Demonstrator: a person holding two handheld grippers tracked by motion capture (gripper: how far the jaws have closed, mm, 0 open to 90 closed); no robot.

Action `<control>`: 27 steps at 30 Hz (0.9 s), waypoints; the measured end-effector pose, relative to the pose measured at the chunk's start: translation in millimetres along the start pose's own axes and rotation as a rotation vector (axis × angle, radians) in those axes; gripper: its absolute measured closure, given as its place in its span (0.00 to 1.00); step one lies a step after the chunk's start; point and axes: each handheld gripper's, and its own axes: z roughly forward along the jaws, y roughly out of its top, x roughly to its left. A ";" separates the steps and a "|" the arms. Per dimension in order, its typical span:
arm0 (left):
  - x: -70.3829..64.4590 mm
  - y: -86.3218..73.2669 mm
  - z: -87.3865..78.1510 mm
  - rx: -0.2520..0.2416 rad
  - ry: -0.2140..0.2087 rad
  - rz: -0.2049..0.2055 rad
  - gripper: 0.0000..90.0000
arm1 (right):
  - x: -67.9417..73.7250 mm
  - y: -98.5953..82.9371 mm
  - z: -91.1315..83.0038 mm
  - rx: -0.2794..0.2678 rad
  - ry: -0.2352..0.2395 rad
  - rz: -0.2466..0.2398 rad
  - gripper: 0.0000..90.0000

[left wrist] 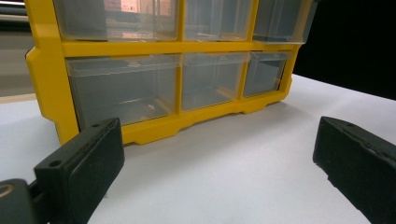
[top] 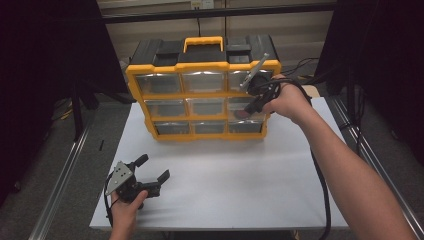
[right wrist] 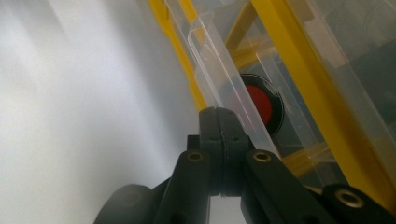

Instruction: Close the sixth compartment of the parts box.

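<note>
White bench (top: 225,170), yellow organizer (top: 202,95) at the back. Right tool (top: 252,106) is pinched shut on the middle-right clear drawer (right wrist: 224,84) lip; thin, slick plastic, so grip the front edge. Left tool (top: 150,175) gapes wide, holding nothing.

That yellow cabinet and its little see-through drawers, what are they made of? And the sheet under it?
The cabinet frame looks like moulded plastic, yellow with a dull sheen and rounded edges. The drawers seem to be clear, glossy plastic: you see through them and they catch reflections. The white sheet is matte and smooth, perhaps a laminated board, but the look leaves that open.
</note>
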 end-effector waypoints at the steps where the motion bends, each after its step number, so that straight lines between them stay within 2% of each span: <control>1: 0.0 0.0 0.0 0.000 0.000 0.000 0.02 | -0.3 0.0 0.3 -0.005 -0.001 -0.003 1.00; 18: 0.6 0.1 -0.2 -0.002 -0.011 0.001 0.02 | -1.0 1.0 1.8 -0.008 -0.009 0.000 1.00; 22: 0.5 0.0 0.1 -0.002 0.009 -0.002 0.02 | -1.7 1.4 2.2 -0.009 -0.018 0.000 1.00; 23: 0.4 0.0 -0.1 -0.001 -0.009 0.000 0.02 | -1.8 1.6 2.2 -0.007 -0.017 -0.002 1.00; 26: 0.2 0.0 -0.2 -0.001 -0.018 -0.005 0.02 | -2.0 2.0 2.7 -0.005 -0.022 -0.001 1.00; 27: 0.9 0.2 -0.6 -0.002 0.000 0.002 0.02 | -1.9 2.0 3.0 -0.007 -0.023 0.001 1.00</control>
